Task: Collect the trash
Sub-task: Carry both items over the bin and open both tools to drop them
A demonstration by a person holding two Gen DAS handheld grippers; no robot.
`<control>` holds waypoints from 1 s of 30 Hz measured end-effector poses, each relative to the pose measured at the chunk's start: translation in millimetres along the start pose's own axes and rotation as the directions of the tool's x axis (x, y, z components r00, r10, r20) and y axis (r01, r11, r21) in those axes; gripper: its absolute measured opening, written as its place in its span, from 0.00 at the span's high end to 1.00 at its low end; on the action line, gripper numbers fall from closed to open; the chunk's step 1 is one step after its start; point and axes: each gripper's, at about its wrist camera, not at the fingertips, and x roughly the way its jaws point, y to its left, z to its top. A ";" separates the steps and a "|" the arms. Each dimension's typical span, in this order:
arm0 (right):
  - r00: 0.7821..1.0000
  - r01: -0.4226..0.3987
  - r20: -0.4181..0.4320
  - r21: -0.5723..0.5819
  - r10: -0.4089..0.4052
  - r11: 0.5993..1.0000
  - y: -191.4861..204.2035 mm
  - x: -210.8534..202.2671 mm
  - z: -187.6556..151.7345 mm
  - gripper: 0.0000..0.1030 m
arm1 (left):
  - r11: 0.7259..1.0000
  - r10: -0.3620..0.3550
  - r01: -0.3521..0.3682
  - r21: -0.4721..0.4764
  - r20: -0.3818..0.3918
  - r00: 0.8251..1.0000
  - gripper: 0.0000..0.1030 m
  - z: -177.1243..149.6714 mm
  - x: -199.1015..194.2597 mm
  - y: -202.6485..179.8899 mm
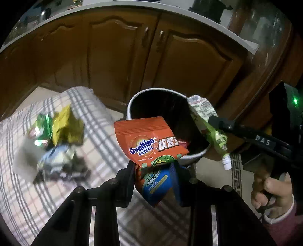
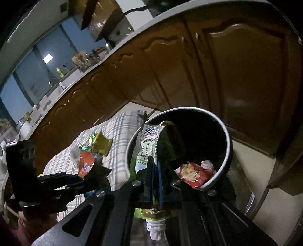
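My left fingers [image 1: 157, 170] pinch an Ovaltine packet [image 1: 149, 140] at the bin [image 1: 130, 102] rim; my right fingers [image 2: 157, 170], shut tight, hold a green pouch [image 2: 151, 143] over its mouth. Both need releasing next. More wrappers [image 1: 62, 128] wait on the checked cloth [image 1: 98, 121].

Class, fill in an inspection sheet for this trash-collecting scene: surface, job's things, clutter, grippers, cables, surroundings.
Surface: plaid cloth over a low surface.
Job's things: white-rimmed bin with a red wrapper inside; orange Ovaltine packet; green spouted pouch.
Clutter: loose wrappers on the cloth, blurred.
Grippers: left gripper shut on the Ovaltine packet; right gripper shut on the spouted pouch; both at the bin's mouth.
Cables: nothing seen.
Surroundings: brown wooden cabinet doors, pale countertop.
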 end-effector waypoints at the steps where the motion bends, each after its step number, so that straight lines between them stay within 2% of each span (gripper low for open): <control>1: 1.000 0.003 -0.001 0.004 -0.003 1.000 -2.5 1.9 2.7 0.97 | 1.000 -0.006 0.006 0.004 -0.006 1.000 0.68 3.3 2.7 -1.7; 9: 0.999 0.005 -0.039 0.050 -0.003 0.999 -19.4 23.1 22.6 0.97 | 1.000 -0.012 0.014 0.024 -0.068 0.998 0.68 37.7 45.6 -6.0; 17: 0.998 0.028 -0.062 0.068 -0.023 0.997 -31.8 34.7 33.8 0.96 | 0.999 0.003 0.001 0.041 -0.102 0.995 0.67 54.8 74.6 -11.0; 19: 0.997 0.035 -0.068 0.075 -0.030 0.997 -34.9 37.9 34.7 0.96 | 0.999 0.012 -0.008 0.038 -0.105 0.994 0.66 58.4 82.2 -10.9; 22: 0.997 0.042 -0.074 0.090 -0.035 0.995 -40.7 42.0 37.1 0.95 | 0.999 0.021 -0.017 0.036 -0.106 0.994 0.54 61.0 87.4 -11.3; 23: 0.997 0.039 -0.075 0.096 -0.032 0.995 -42.2 43.0 38.7 0.91 | 0.999 0.028 -0.025 0.033 -0.108 0.994 0.43 61.3 88.2 -12.4; 24: 0.997 0.034 -0.074 0.105 -0.026 0.994 -43.9 43.5 39.6 0.91 | 0.999 0.038 -0.035 0.029 -0.101 0.994 0.37 62.1 90.0 -12.5; 25: 0.997 0.028 -0.071 0.112 -0.020 0.993 -45.5 43.4 41.2 0.89 | 0.999 0.037 -0.034 0.028 -0.098 0.994 0.36 61.8 89.0 -12.4; 27: 0.998 0.014 -0.068 0.128 -0.005 0.992 -48.1 42.5 41.7 0.76 | 1.000 0.019 -0.017 0.020 -0.097 0.995 0.35 59.6 87.8 -12.4; 30: 0.999 0.000 -0.049 0.141 0.007 0.990 -47.2 37.0 38.3 0.65 | 1.000 0.011 -0.011 0.008 -0.079 0.997 0.35 51.8 81.4 -10.1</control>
